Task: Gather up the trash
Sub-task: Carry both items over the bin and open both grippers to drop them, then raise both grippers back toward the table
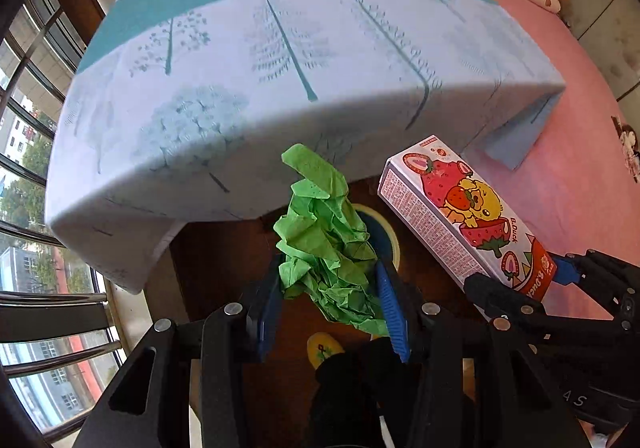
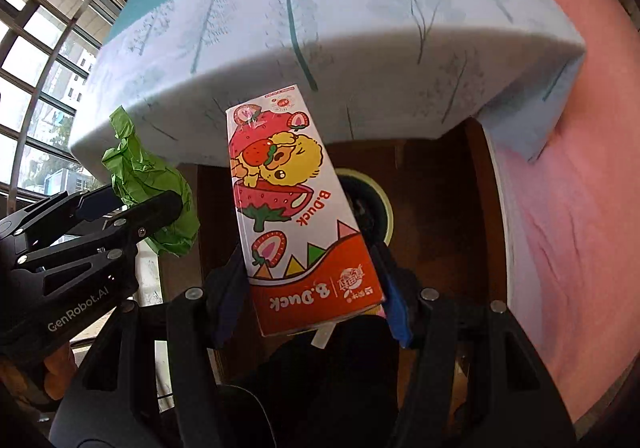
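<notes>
The left gripper point(image 1: 332, 312) pinches a crumpled wad of green paper point(image 1: 326, 244) between its blue pads point(image 1: 394, 312), jaws partway closed and pressing the wad from both sides; the paper sticks up past the fingertips in front of the edge of a table with a tree-print cloth point(image 1: 248, 88). Just to its right, the right gripper point(image 2: 316, 296) clamps the red lower end of a B.Duck strawberry carton point(image 2: 288, 192), jaws held wide by its width. Both hang above a dark floor, where a round bin with a yellow rim point(image 2: 380, 204) sits below the carton.
</notes>
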Available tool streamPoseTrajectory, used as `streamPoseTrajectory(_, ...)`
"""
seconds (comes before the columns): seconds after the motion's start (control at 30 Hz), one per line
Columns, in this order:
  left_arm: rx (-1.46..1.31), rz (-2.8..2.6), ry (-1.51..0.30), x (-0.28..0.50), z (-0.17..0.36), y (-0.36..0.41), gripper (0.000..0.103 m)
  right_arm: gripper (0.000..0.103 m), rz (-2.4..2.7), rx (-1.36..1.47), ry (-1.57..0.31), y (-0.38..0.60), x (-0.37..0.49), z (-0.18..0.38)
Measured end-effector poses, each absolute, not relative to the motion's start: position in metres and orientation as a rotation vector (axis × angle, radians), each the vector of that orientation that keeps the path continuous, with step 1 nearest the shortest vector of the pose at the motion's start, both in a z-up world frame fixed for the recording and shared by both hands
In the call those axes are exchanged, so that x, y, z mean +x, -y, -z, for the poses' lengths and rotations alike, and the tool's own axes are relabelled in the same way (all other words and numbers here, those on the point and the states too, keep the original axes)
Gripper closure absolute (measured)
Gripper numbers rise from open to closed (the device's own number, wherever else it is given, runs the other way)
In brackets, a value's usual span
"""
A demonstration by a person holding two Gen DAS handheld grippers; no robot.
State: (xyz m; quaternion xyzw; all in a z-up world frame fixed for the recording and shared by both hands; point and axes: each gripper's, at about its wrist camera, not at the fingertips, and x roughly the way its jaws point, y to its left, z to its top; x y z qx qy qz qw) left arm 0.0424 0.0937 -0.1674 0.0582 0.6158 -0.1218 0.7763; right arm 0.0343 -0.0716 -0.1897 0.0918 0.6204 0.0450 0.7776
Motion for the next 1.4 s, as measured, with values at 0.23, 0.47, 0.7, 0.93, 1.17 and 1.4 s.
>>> streamPoseTrajectory(0.23, 0.147, 0.230, -1.423, 0.047, 0.270, -0.081, 0.058, 0.046, -0.057, 0.255, -1.501, 0.083, 0.038, 0.313)
streamPoseTrajectory(0.47, 0.180, 0.218, -1.459, 0.065, 0.360, -0.068, 0.058, 0.046, -0.012, 0.226, -1.598, 0.089, 0.054, 0.421)
streamPoseTrajectory(0.7, 0.175, 0.248, -1.499, 0.079, 0.424, -0.064, 0.057, 0.046, 0.022, 0.253, -1.659, 0.093, 0.060, 0.493)
streamPoseTrajectory(0.93, 0.165, 0.283, -1.539, 0.081, 0.447, -0.072, 0.038, 0.045, 0.012, 0.310, -1.645, 0.105, 0.065, 0.523)
streamPoseTrajectory(1.17, 0.159, 0.253, -1.525, 0.078, 0.452, -0.083, 0.013, 0.041, 0.025, 0.310, -1.616, 0.097, 0.066, 0.521)
streamPoseTrajectory(1.4, 0.159, 0.237, -1.486, 0.078, 0.435, -0.092, 0.013, 0.041, 0.020, 0.293, -1.597, 0.094, 0.071, 0.507)
